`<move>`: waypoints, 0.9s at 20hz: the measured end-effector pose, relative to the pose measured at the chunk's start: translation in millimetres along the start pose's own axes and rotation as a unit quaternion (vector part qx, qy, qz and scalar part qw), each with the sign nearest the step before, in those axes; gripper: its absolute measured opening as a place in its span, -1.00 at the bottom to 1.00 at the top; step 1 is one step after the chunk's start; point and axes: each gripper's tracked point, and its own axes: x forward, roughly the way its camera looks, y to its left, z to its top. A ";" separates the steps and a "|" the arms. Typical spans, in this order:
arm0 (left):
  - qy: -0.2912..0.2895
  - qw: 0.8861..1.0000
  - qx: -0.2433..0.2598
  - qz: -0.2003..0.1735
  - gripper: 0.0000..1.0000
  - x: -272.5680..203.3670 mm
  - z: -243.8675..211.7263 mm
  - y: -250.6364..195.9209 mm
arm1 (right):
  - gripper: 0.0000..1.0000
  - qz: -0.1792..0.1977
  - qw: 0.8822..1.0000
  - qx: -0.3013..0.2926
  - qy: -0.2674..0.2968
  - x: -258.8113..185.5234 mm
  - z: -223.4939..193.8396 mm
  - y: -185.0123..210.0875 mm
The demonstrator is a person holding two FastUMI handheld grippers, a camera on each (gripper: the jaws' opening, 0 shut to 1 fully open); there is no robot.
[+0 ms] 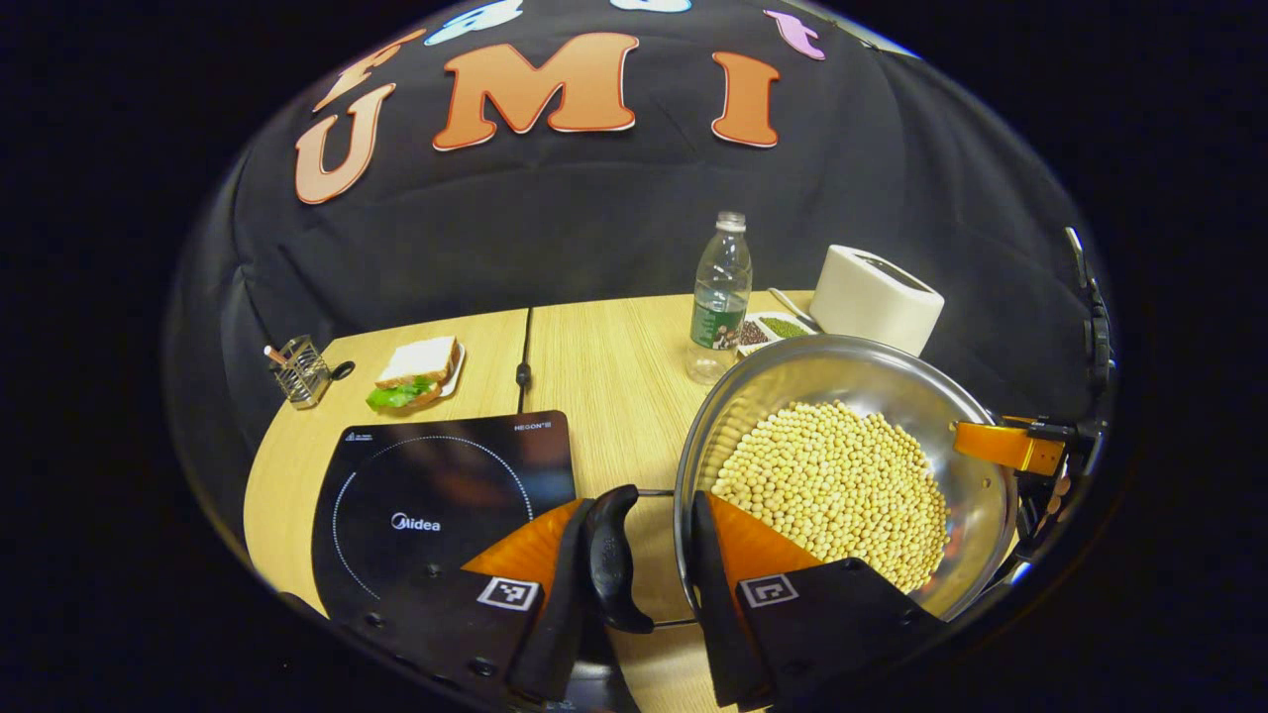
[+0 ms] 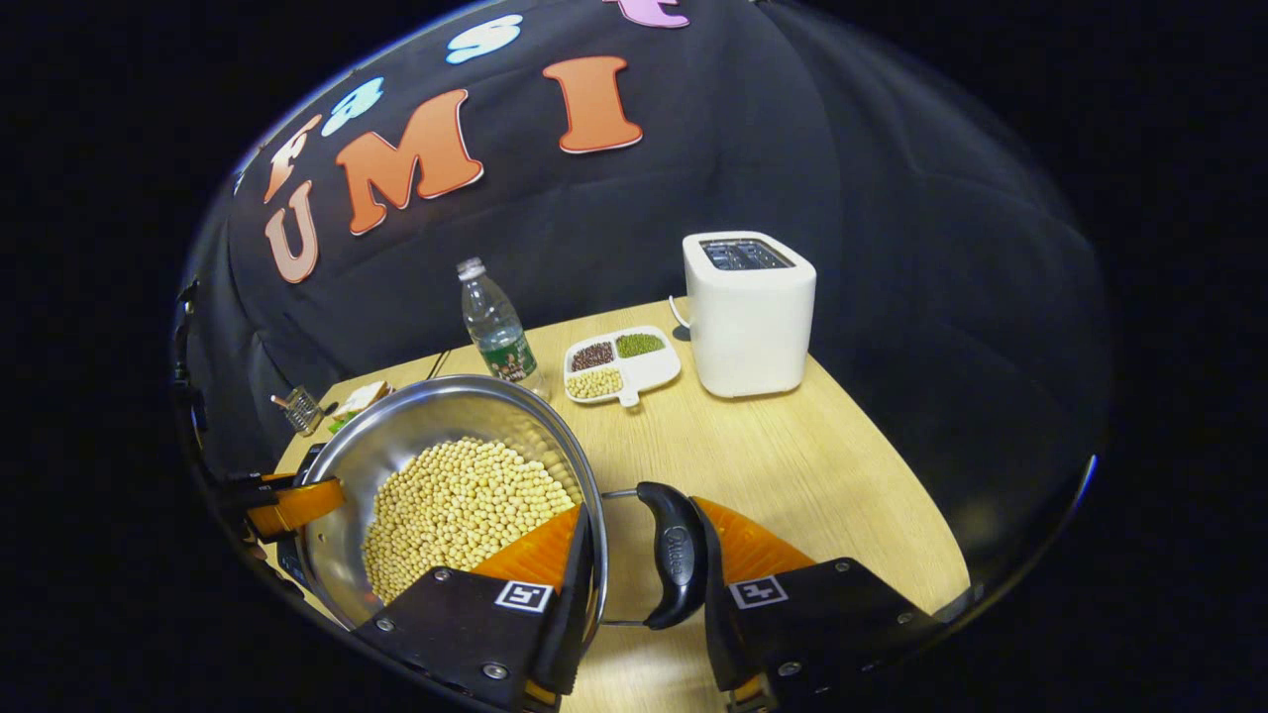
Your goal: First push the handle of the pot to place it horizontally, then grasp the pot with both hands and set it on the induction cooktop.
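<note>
A steel pot (image 1: 753, 396) holding soybeans (image 1: 842, 485) has a black loop handle on each side. My left gripper (image 1: 644, 505) clamps one handle (image 1: 612, 555), with one finger outside it and the other inside the pot wall. In the right gripper view, my right gripper (image 2: 644, 510) holds the opposite handle (image 2: 674, 560) of the pot (image 2: 416, 416) in the same way. Each gripper shows across the pot in the other's view (image 1: 1010, 446) (image 2: 292, 505). The black induction cooktop (image 1: 436, 495) lies on the table just left of the pot.
A water bottle (image 1: 720, 297) stands behind the pot. Further right are a divided dish of beans (image 2: 619, 366) and a white toaster (image 2: 748, 312). A sandwich on a plate (image 1: 421, 371) and a small wire rack (image 1: 300, 371) sit beyond the cooktop.
</note>
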 end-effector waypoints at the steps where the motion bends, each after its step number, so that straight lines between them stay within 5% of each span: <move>1: -0.004 1.000 0.000 0.000 0.12 -6.7 5.3 4.1 | 0.01 0.002 1.000 -0.003 -0.004 -6.6 5.5 7.1; 6: -0.016 1.000 -0.012 0.007 0.25 -34.9 19.1 35.6 | 0.01 0.014 1.000 -0.010 -0.015 -24.9 25.0 46.5; 7: -0.016 1.000 -0.016 0.010 0.12 -39.2 20.7 44.2 | 0.01 0.016 1.000 -0.014 -0.015 -25.6 25.5 54.8; 13: -0.016 0.999 -0.031 0.031 0.12 -65.5 22.8 105.2 | 0.00 0.039 0.999 -0.027 -0.016 -30.0 30.0 117.7; 14: -0.016 0.999 -0.032 0.035 0.25 -64.5 27.0 121.3 | 0.01 0.043 0.999 -0.028 -0.015 -28.8 29.4 129.9; 18: -0.018 0.997 -0.045 0.054 0.12 -77.8 25.1 165.6 | 0.00 0.060 0.997 -0.035 -0.015 -25.1 27.2 176.6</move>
